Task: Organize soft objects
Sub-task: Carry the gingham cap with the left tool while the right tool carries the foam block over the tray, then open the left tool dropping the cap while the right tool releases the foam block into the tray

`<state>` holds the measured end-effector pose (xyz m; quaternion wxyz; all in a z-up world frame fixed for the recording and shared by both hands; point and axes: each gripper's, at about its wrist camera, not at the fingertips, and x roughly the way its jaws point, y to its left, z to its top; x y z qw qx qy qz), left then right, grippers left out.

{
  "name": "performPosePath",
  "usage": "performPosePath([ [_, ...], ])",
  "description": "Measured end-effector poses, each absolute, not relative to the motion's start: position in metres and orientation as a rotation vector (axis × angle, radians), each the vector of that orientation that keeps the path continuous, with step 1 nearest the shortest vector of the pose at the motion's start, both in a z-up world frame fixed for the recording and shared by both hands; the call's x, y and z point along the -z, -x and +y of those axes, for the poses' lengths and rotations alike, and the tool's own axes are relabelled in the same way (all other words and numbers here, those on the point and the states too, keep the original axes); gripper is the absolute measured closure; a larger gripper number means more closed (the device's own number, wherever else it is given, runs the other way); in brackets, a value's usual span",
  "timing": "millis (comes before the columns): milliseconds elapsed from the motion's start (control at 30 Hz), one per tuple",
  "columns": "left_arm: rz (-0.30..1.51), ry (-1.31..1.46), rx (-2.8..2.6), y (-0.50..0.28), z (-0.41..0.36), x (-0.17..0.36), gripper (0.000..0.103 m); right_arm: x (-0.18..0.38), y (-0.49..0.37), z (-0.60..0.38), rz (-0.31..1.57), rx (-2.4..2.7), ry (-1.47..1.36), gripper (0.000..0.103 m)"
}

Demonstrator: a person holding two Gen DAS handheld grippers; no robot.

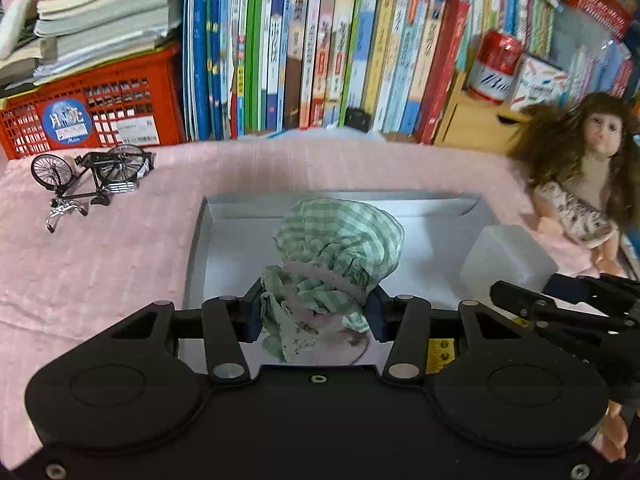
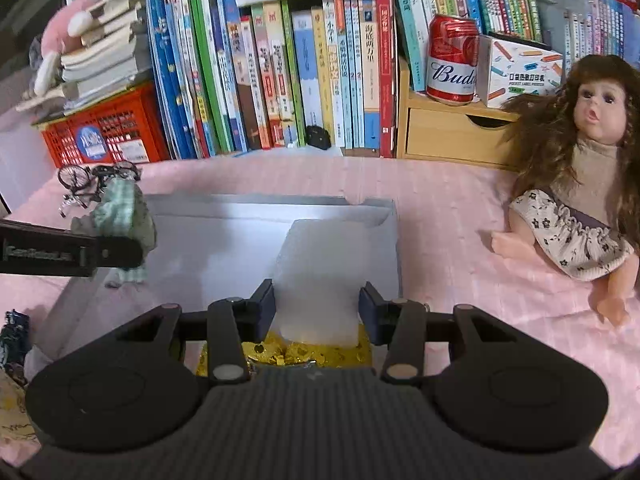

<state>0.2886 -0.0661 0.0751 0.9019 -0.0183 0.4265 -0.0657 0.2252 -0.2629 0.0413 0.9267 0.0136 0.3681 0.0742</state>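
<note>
My left gripper (image 1: 316, 312) is shut on a green checked cloth bundle (image 1: 340, 248) and holds it over the open grey box (image 1: 200, 248) on the pink cover. The bundle also shows at the left of the right wrist view (image 2: 120, 208). My right gripper (image 2: 318, 308) is shut on a white translucent soft block (image 2: 320, 276) and holds it over the box's right part (image 2: 384, 216). The block shows in the left wrist view (image 1: 504, 260) with the right gripper (image 1: 560, 300) beside it.
A long-haired doll (image 2: 576, 184) sits on the pink cover at the right. A model bicycle (image 1: 88, 180) lies at the far left. Books (image 1: 320, 52), a red crate (image 1: 92, 116), a red can (image 2: 452, 60) and a wooden drawer unit (image 2: 452, 132) line the back.
</note>
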Motion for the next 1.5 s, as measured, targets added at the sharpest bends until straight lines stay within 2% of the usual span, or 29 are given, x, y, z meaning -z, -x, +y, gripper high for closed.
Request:
performPosePath([
  [667,0.986,0.023,0.093,-0.318,-0.070,-0.033,0.055,-0.027,-0.251,-0.250,0.818,-0.146,0.012,0.054],
  [767,0.989,0.030,0.102,-0.319,-0.069,-0.034,0.051,-0.025,-0.251,-0.252,0.823,-0.147,0.000,0.047],
  [800,0.989,0.035,0.101,-0.319,-0.068,-0.034,0.049,-0.025,-0.251,-0.253,0.822,-0.147,-0.007,0.040],
  [833,0.987,0.041,0.101,-0.319,-0.067,-0.035,0.046,-0.026,-0.250,-0.254,0.819,-0.148,-0.012,0.040],
  [900,0.981,0.046,0.096,-0.317,-0.065,-0.038,0.033,-0.027,-0.247,-0.256,0.813,-0.158,-0.022,0.038],
  [967,0.967,0.043,0.085,-0.315,-0.064,-0.042,0.028,-0.031,-0.245,-0.257,0.803,-0.155,-0.021,0.037],
  [1267,0.924,0.052,0.117,-0.295,-0.058,-0.063,0.016,-0.060,-0.220,-0.263,0.722,-0.172,-0.041,0.030],
  [1500,0.872,0.047,0.172,-0.264,-0.056,-0.082,0.014,-0.082,-0.183,-0.270,0.632,-0.195,-0.029,0.025],
])
